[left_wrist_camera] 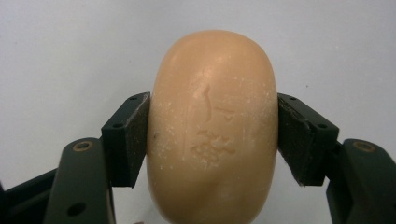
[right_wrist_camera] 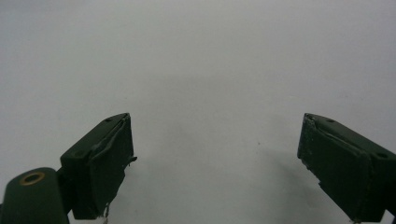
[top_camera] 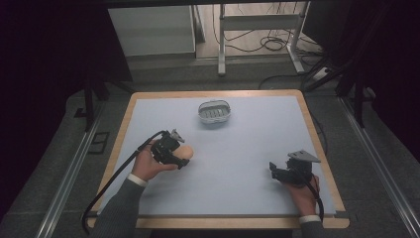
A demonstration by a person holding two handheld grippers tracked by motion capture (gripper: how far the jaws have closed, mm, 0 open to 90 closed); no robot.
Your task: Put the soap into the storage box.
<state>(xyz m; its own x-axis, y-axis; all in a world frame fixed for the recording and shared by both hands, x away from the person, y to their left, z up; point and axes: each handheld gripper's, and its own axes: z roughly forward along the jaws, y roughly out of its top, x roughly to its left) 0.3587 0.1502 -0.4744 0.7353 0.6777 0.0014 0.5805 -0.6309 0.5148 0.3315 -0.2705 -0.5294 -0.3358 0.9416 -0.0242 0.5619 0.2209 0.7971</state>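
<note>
Nearest the table's near edge, toward its right corner, the right gripper [top_camera: 275, 171] rests low over the pale blue mat [top_camera: 237, 163], held by the person's right hand [top_camera: 303, 191]. In the right gripper view its two black jaws stand spread wide, with bare mat between them and nothing touching either pad.

A little farther in, on the left half of the table [top_camera: 126, 119] and near its left edge, the left hand [top_camera: 146, 166] holds the left gripper [top_camera: 184, 157]. Its jaws are pinched on a tan oval bar of soap [left_wrist_camera: 212, 126], which sticks out beyond the jaw tips toward the middle of the table. In the left gripper view the soap fills the gap between the jaws: each pad presses flat against one long side of the bar, the stamped face turned to the camera, the rounded end reaching past the pads. Whether the soap touches the mat or hangs just above it cannot be told.

Farthest off, near the middle of the far edge and well apart from both grippers, sits a small white slotted soap dish [top_camera: 215, 112].
</note>
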